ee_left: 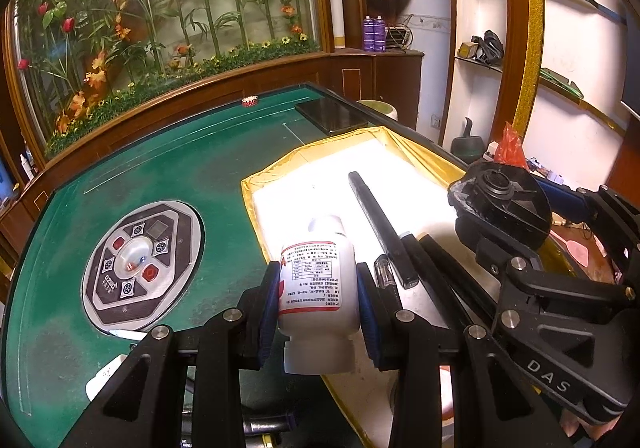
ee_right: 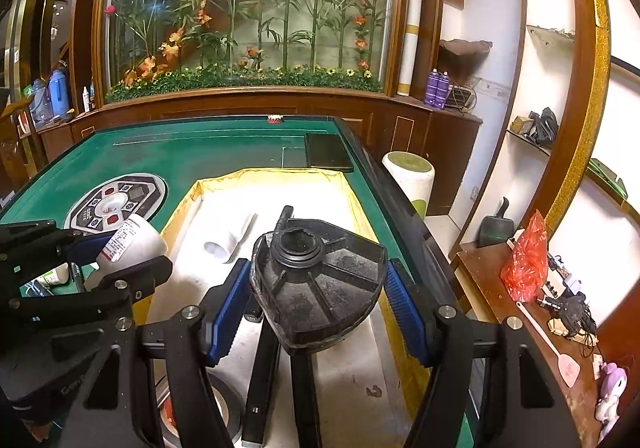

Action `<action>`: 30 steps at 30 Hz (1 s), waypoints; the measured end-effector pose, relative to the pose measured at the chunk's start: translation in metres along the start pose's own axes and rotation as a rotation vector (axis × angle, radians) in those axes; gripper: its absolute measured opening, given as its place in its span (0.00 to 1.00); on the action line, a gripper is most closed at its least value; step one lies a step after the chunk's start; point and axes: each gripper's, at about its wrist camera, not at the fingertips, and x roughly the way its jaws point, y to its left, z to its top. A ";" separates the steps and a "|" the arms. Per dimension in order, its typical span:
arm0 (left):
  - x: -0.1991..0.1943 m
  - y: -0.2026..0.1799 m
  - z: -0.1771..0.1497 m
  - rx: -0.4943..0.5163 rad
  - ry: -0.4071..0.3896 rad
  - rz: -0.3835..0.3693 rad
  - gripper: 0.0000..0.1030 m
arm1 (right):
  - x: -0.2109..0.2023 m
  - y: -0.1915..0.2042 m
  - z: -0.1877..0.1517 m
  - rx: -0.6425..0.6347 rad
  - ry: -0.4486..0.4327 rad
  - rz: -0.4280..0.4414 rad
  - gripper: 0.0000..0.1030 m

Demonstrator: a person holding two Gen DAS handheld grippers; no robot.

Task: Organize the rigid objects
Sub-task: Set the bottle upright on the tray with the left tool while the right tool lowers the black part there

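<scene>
On the left, the left gripper (ee_left: 318,304) is clamped on a white bottle (ee_left: 318,280), held over the near-left edge of the yellow-lined tray (ee_left: 256,183). On the right, the right gripper (ee_right: 316,288) pinches a black fan-shaped part (ee_right: 320,284) above the tray. Pens (ee_left: 380,228) already lie inside; both held items look yet to be placed.

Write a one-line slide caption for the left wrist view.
Left gripper clamps a white bottle above the yellow-edged tray; right gripper holds a black part.
</scene>
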 end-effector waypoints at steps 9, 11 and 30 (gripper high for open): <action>0.017 0.001 0.007 -0.009 0.032 -0.008 0.36 | 0.003 -0.001 -0.002 -0.002 0.008 -0.001 0.64; 0.021 0.001 0.008 -0.015 0.041 -0.013 0.36 | 0.005 -0.002 -0.003 -0.002 0.013 0.002 0.64; 0.056 -0.006 0.020 -0.010 0.127 -0.040 0.36 | 0.012 -0.004 -0.017 -0.023 0.111 0.082 0.64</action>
